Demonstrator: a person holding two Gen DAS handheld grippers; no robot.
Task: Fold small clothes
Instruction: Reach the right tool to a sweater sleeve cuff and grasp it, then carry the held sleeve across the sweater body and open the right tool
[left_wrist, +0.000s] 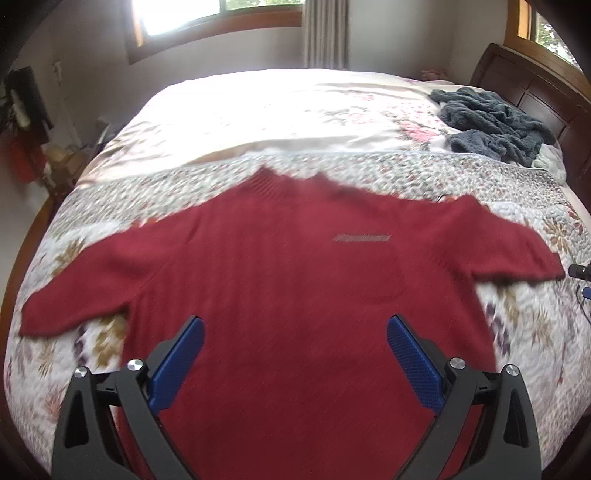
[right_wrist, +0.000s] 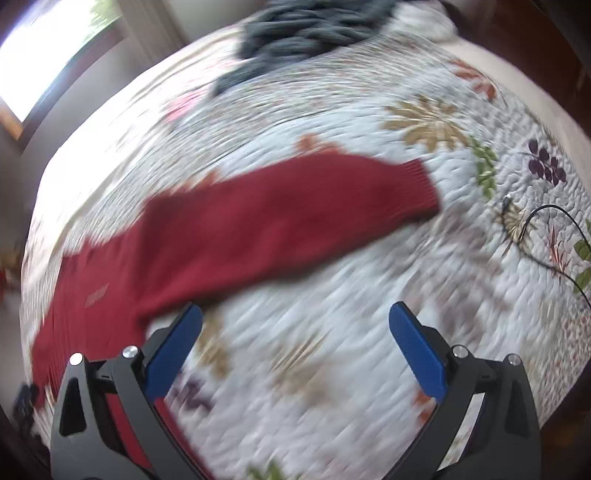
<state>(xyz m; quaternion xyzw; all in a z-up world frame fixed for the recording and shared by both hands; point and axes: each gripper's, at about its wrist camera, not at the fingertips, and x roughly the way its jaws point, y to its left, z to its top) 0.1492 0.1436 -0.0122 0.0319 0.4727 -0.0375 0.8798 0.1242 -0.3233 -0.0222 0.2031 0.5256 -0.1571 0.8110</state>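
Daylight from a window (left_wrist: 221, 14) fell across a bed covered by a floral quilt (left_wrist: 388, 177). On it I saw a red sweater (left_wrist: 295, 280) lying flat, front up, both sleeves spread out to 9 and 3 o'clock. A grey crumpled garment (left_wrist: 495, 122) sat well apart at 1 o'clock, near the headboard. My left gripper (left_wrist: 295, 363) hung over the sweater's lower body with its 2 blue pads wide apart, holding nothing. My right gripper (right_wrist: 295, 350) was likewise spread and empty, over bare quilt, just beside the right sleeve (right_wrist: 295, 206), which ran toward 2 o'clock. Both views were blurred. A thin black cable (right_wrist: 546, 229) lay on the quilt at 3 o'clock; I judged a reach for the cuff could snag it. Pinching the quilt along with the knit seemed another risk.
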